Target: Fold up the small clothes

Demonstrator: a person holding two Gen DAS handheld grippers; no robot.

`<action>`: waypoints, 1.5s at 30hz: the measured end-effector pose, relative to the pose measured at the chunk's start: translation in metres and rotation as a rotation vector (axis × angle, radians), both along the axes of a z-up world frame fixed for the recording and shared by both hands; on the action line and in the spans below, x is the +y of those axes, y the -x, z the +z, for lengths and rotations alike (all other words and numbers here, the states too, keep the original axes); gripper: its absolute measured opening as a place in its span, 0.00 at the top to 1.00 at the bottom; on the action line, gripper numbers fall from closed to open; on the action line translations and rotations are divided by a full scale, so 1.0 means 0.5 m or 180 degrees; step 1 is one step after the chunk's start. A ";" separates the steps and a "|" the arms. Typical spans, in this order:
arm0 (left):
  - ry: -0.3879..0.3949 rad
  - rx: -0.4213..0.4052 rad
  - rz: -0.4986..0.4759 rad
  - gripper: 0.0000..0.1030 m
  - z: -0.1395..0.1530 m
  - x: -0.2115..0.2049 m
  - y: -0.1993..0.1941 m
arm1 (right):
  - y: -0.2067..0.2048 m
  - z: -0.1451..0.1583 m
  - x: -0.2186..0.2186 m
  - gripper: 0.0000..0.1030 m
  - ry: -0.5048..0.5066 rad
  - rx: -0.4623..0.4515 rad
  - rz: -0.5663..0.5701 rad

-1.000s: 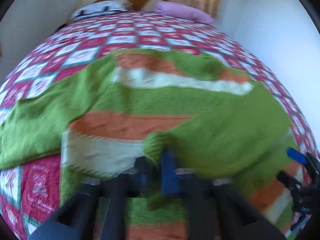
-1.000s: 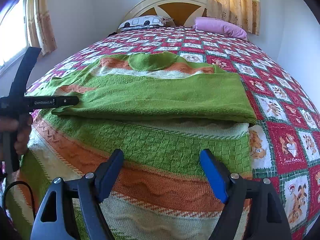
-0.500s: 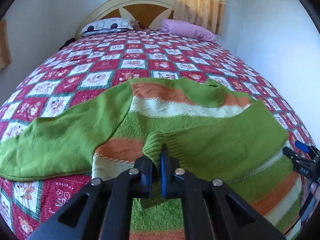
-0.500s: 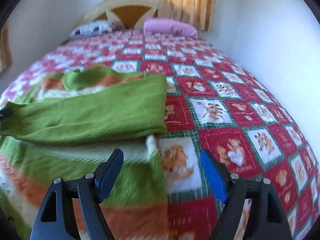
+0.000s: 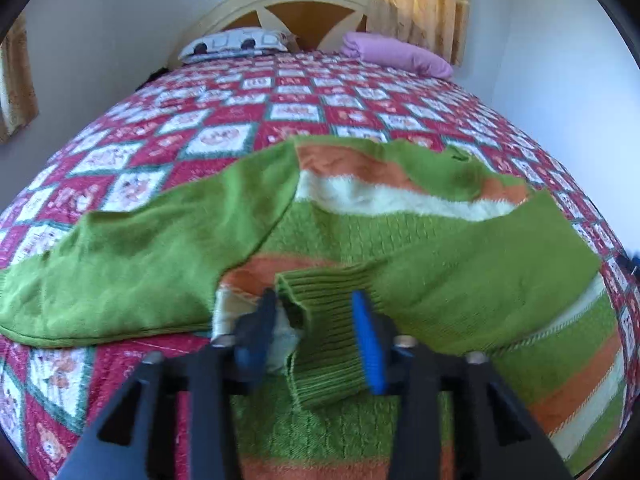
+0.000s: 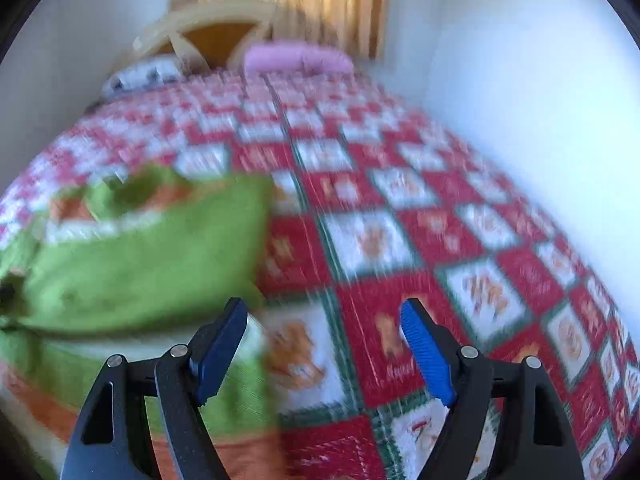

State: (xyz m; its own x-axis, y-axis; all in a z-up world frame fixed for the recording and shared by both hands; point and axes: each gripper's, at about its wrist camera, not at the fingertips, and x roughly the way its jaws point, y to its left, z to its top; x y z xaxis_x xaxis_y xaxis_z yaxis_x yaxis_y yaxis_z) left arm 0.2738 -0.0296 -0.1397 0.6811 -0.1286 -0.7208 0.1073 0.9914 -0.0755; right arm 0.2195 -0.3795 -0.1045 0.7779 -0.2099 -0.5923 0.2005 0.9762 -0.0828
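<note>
A green knitted sweater (image 5: 360, 232) with orange and cream stripes lies flat on the bed. Its right sleeve is folded across the body, and the ribbed cuff (image 5: 332, 332) ends between the jaws of my left gripper (image 5: 314, 306). Those jaws are opening and the cuff lies slack between them. The other sleeve (image 5: 120, 264) stretches out to the left. In the blurred right wrist view, my right gripper (image 6: 324, 314) hangs open and empty over the bedspread, just past the sweater's (image 6: 140, 256) right edge.
A red and white checked bedspread (image 5: 280, 96) covers the bed. A patterned pillow (image 5: 236, 42) and a pink pillow (image 5: 396, 56) lie by the headboard (image 5: 304, 4). A white wall (image 6: 520, 120) runs close along the bed's right side.
My left gripper's jaws have parted and let go of the cuff, which was pinched before. My right gripper has swung right and upward, off the sweater's hem to the bare bedspread.
</note>
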 end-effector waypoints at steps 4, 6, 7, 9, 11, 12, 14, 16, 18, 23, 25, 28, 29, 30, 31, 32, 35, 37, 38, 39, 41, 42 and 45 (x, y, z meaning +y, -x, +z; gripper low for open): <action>0.0016 -0.0030 0.0020 0.31 0.015 0.013 0.014 | -0.068 0.020 0.068 0.23 -0.0322 0.0054 0.0676; 0.0051 -0.0049 0.0038 0.28 0.026 0.030 0.024 | -0.111 -0.010 0.073 0.25 -0.0513 0.0262 0.0771; 0.0062 -0.0062 0.0048 0.26 0.033 0.042 0.030 | -0.129 -0.035 0.073 0.32 -0.0497 0.0399 0.0734; 0.0058 -0.0077 0.0059 0.26 0.044 0.066 0.041 | -0.148 -0.096 0.061 0.37 -0.0404 0.0723 0.0618; 0.0024 -0.0105 0.0070 0.17 0.053 0.100 0.053 | -0.131 -0.122 0.044 0.44 -0.0381 0.0754 0.0667; -0.0027 -0.0118 0.0114 0.14 0.054 0.126 0.060 | -0.119 -0.122 0.051 0.44 -0.0264 0.0769 0.0721; -0.0117 -0.0135 0.0206 0.10 0.052 0.165 0.069 | -0.107 -0.109 0.066 0.44 -0.0067 0.0851 0.0699; -0.0236 -0.0091 0.0351 0.10 0.043 0.221 0.072 | -0.099 -0.085 0.095 0.43 0.0170 0.0858 0.0589; -0.0304 -0.0038 0.0574 0.10 0.031 0.284 0.073 | -0.096 -0.053 0.136 0.43 0.0226 0.0686 0.0745; -0.0256 0.0078 0.1289 0.10 0.002 0.452 0.092 | -0.108 -0.044 0.291 0.36 -0.0040 0.0530 0.1412; -0.0225 0.0114 0.1518 0.10 -0.008 0.501 0.102 | -0.113 -0.069 0.342 0.36 -0.0006 0.0551 0.1535; -0.0146 0.0156 0.1783 0.10 -0.020 0.561 0.115 | -0.119 -0.131 0.386 0.36 -0.0068 0.0836 0.1630; -0.0117 0.0165 0.1843 0.10 -0.022 0.577 0.119 | -0.109 -0.145 0.395 0.36 0.0023 0.0839 0.1626; -0.0070 0.0174 0.1893 0.10 -0.024 0.592 0.121 | -0.092 -0.146 0.401 0.36 0.0167 0.0733 0.1630; 0.0000 0.0176 0.1947 0.10 -0.027 0.608 0.121 | -0.087 -0.147 0.402 0.36 0.0187 0.0751 0.1630; 0.0051 0.0180 0.1986 0.10 -0.028 0.617 0.120 | -0.083 -0.146 0.400 0.36 0.0159 0.0768 0.1626; 0.0221 0.0185 0.2063 0.10 -0.029 0.637 0.116 | -0.078 -0.152 0.390 0.36 0.0145 0.0728 0.1630; 0.0404 0.0208 0.2143 0.13 -0.034 0.650 0.104 | -0.075 -0.156 0.398 0.35 0.0233 0.0696 0.1609; 0.0456 0.0210 0.2171 0.17 -0.034 0.655 0.104 | -0.078 -0.155 0.410 0.35 0.0277 0.0688 0.1597; 0.0523 0.0207 0.2221 0.20 -0.037 0.662 0.097 | -0.075 -0.156 0.413 0.34 0.0325 0.0672 0.1584; 0.0543 0.0229 0.2263 0.26 -0.040 0.667 0.090 | -0.073 -0.155 0.410 0.32 0.0347 0.0652 0.1559; 0.0569 0.0241 0.2297 0.28 -0.045 0.673 0.083 | -0.076 -0.151 0.408 0.32 0.0339 0.0651 0.1549; 0.0571 0.0217 0.2401 0.32 -0.051 0.686 0.072 | -0.076 -0.150 0.404 0.31 0.0312 0.0646 0.1540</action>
State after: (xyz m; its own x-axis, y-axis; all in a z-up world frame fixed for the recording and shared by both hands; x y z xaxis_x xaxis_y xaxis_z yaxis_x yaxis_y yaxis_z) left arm 0.2378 0.3132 -0.1651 0.5856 0.2335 -0.7762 -0.6021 0.7664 -0.2237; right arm 0.2575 -0.1776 -0.1796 0.6714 0.0825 -0.7365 -0.3003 0.9388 -0.1686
